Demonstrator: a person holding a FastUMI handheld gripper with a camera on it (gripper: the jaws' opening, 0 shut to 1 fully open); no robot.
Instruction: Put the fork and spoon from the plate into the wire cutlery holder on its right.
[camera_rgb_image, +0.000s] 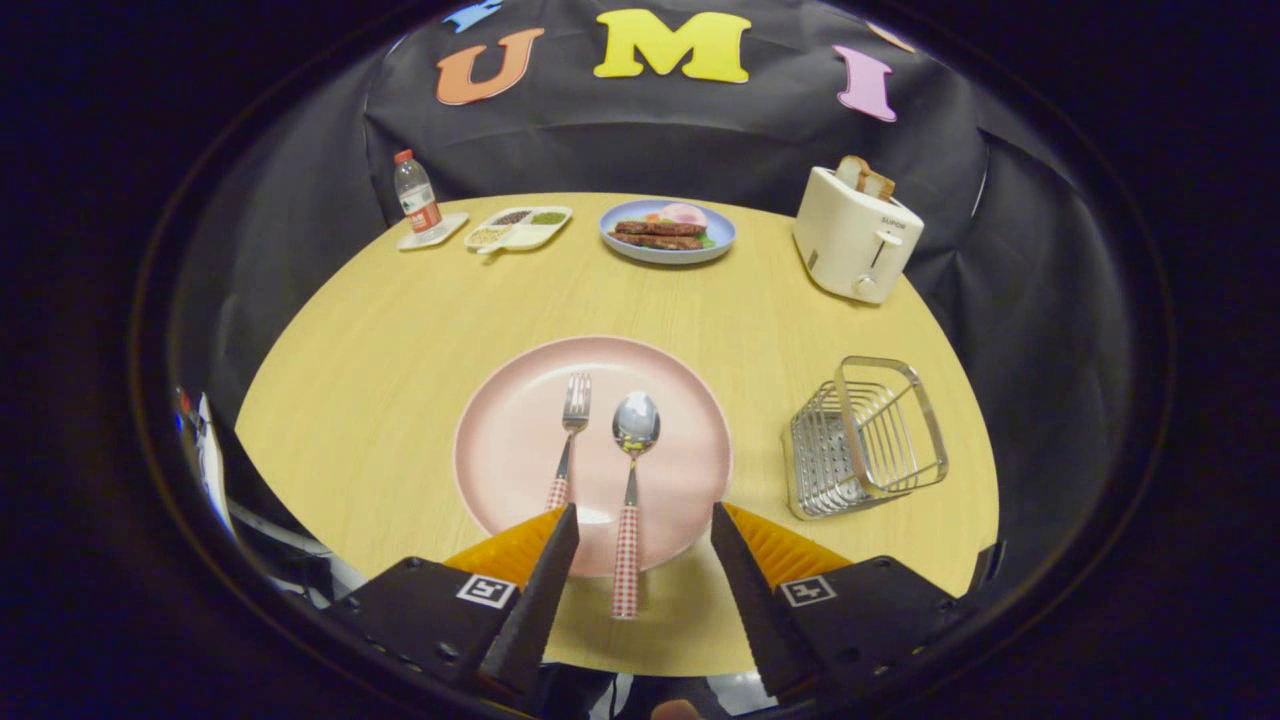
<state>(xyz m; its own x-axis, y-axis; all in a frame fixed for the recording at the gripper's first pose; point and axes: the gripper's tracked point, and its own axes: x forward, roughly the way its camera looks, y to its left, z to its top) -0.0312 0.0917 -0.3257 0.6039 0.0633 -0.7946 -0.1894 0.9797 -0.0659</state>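
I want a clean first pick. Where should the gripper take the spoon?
Probably by the checked handle of the spoon, which overhangs the pink plate rim toward the open gripper. Come straight on from the near side, one finger on each side.

The spread claw (640, 525) has bare wooden counter (380, 330) on both sides of the round pink plate (500, 440). A clear strip separates plate from the open-topped silver wire cutlery holder (865, 435); a cream toaster (855, 235) stands well beyond.
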